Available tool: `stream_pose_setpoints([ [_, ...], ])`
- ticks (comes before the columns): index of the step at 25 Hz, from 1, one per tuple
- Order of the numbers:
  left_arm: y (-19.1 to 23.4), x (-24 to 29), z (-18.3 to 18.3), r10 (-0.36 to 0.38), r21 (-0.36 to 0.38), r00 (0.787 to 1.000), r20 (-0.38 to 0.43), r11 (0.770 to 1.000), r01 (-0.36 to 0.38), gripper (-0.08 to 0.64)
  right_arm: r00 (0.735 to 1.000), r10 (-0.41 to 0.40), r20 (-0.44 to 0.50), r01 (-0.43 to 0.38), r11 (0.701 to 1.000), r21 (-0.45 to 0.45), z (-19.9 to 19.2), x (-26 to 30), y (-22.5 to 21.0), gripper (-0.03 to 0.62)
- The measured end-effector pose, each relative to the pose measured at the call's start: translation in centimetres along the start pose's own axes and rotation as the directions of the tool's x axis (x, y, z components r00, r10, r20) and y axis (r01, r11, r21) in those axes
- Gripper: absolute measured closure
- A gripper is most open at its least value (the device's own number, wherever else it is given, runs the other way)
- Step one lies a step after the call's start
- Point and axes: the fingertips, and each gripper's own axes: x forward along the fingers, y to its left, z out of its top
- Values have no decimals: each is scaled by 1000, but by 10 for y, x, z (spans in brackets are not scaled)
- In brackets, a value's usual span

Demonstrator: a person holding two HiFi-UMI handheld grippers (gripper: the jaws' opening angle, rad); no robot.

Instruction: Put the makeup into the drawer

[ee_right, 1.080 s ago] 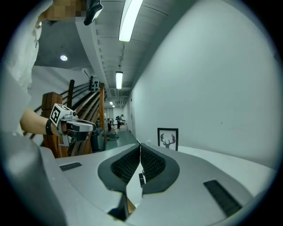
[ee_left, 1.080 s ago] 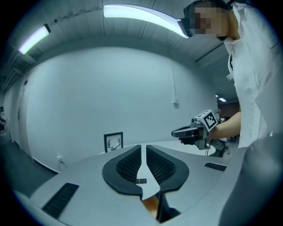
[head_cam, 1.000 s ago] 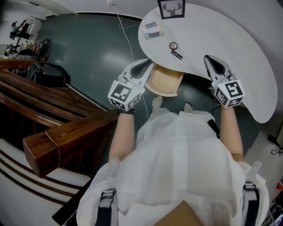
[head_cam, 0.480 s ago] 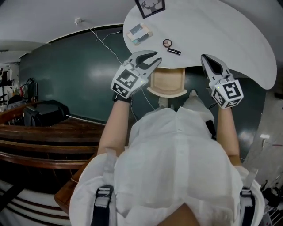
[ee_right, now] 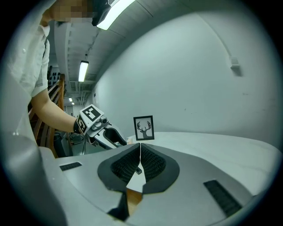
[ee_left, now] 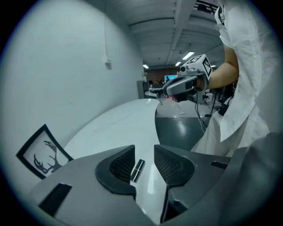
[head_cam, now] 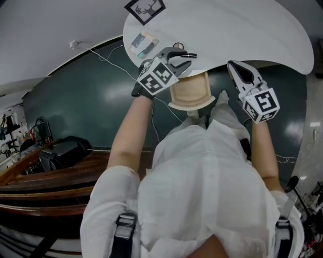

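Two tools: one is riding in each hand, and both are reaching out past the white-shirted torso toward the counter.
Drawer: pale wood, standing pulled open below the counter edge, between the two forearms.
Right tool: its jaws are lying together with nothing between them. It is hanging at the counter edge, just right of the drawer.
Left tool: its jaws are standing apart, having just been opening, and it is tilting down onto the counter top above the drawer.
Lipstick: a dark tube lying flat on the counter between the left tool's pads, which are not pressing on it.
Compact: small and round, sitting just behind the left tool and partly hidden by it.
Palette: lying further left on the counter.
Deer picture: standing at the far edge.
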Motion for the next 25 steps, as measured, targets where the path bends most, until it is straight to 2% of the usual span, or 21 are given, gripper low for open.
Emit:
stream_pose_setpoints([
  [5,0,35,-13,-92,57,990,-108,993,99,410,1000,-25,-9,25,999,20,-11,-4,-7,581],
  [10,1,60,-30,-118,74,973,-198,988,135,407,999,-44,-19,45,998,36,-17,-10,-12,581],
  [13,-1,73,-44,-137,105,955,-264,980,169,399,998,-52,-24,53,997,48,-21,-14,-14,581],
  [18,-3,90,-56,-164,181,921,-353,954,239,399,998,-58,-34,59,997,57,-25,-19,-16,581],
  [25,0,106,-67,-185,174,890,-417,945,278,396,998,-58,-37,60,996,62,-22,-23,-20,581],
])
